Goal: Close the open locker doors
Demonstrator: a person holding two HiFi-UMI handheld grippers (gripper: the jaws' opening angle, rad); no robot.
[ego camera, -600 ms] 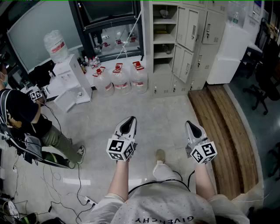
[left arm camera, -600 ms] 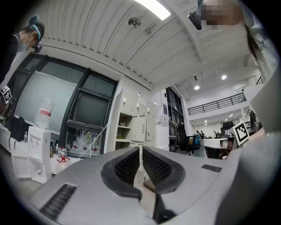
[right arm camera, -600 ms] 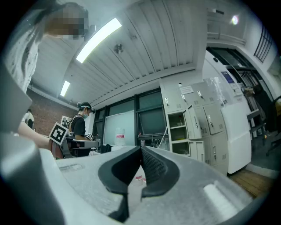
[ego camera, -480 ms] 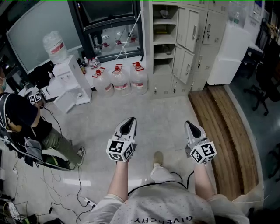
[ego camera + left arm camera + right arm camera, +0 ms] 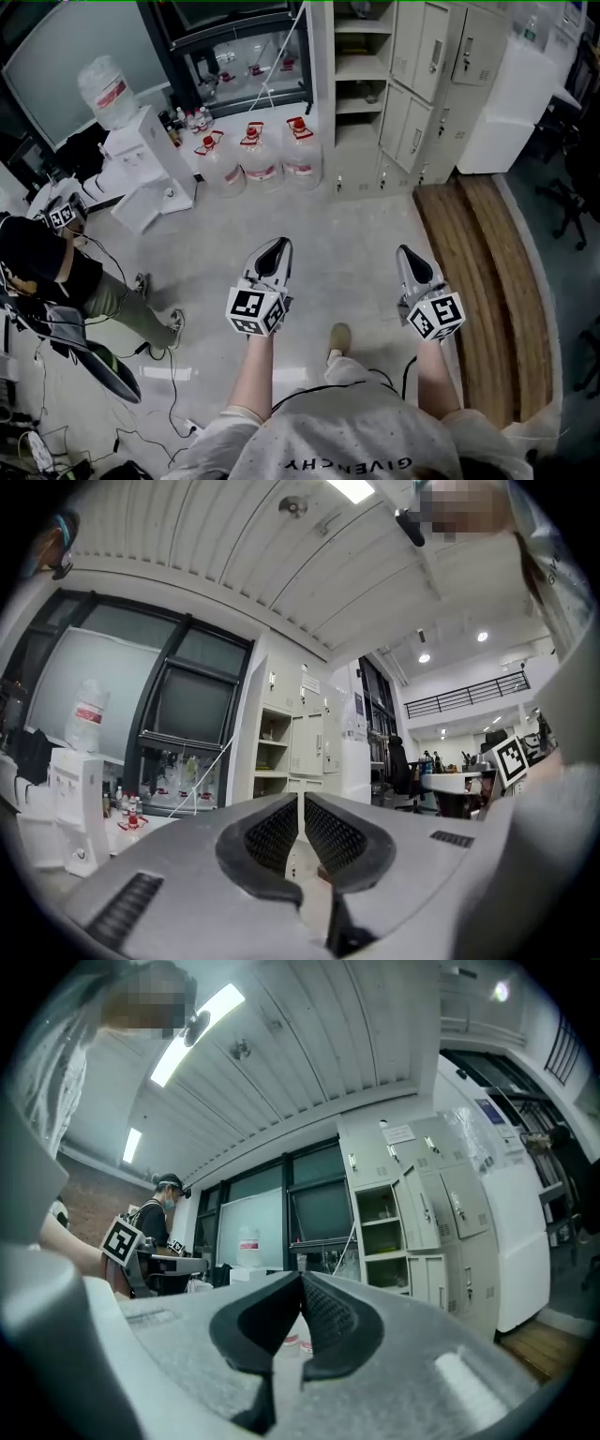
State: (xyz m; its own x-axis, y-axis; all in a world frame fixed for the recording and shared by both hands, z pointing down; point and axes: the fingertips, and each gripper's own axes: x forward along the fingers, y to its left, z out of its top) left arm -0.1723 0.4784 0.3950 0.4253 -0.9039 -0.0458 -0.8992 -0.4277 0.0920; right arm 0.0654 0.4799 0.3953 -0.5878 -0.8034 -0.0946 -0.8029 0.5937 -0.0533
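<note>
Across the floor [image 5: 225,234], the open locker doors [image 5: 418,56] are being faced from well apart; the left gripper [image 5: 276,249] and right gripper [image 5: 410,255] are being held level, jaws together and empty, likely for pushing.

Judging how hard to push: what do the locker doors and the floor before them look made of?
Locker doors: probably painted sheet metal, matte cream, going by flat thin panels and small latches. Floor: polished stone or tile, mottled grey, glossy where lights reflect.

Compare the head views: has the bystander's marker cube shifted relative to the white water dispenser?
Yes: the marker cube has drifted lower and slightly left in the picture, away from the water dispenser.
</note>
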